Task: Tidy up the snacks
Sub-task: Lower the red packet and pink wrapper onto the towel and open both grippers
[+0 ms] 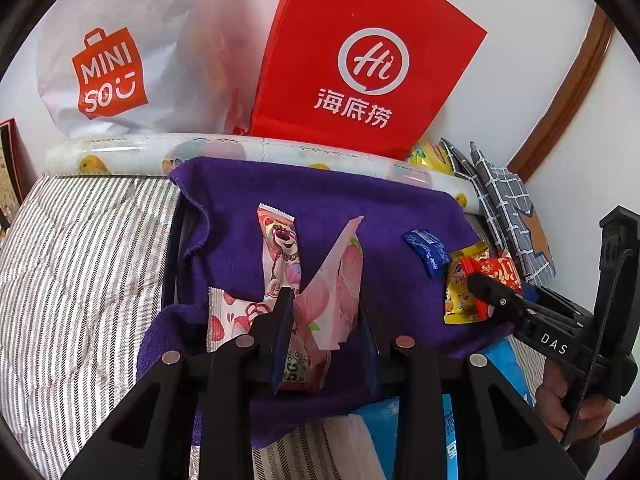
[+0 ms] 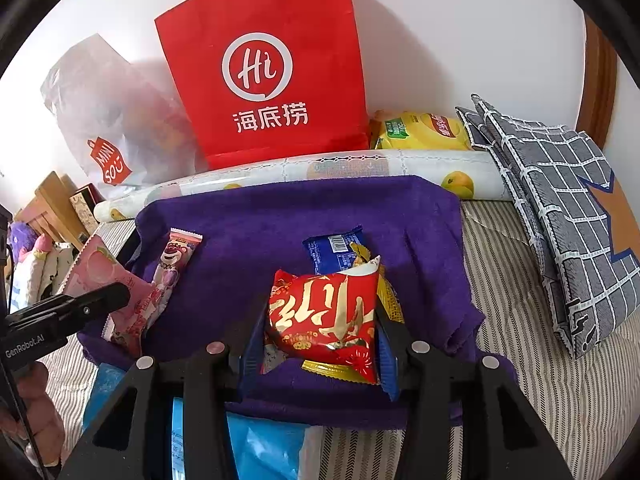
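Your left gripper stands partly open around the pink peach-print snack packet on the purple towel. Your right gripper is closed on the red-and-gold foil snack packet, just above that towel on the bed.

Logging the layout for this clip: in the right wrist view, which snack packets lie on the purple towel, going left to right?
Pink peach packet → pink bear packet → red and gold packet between the right claw's fingers. The blue packet and yellow packet overlap behind it, so I leave them unordered.
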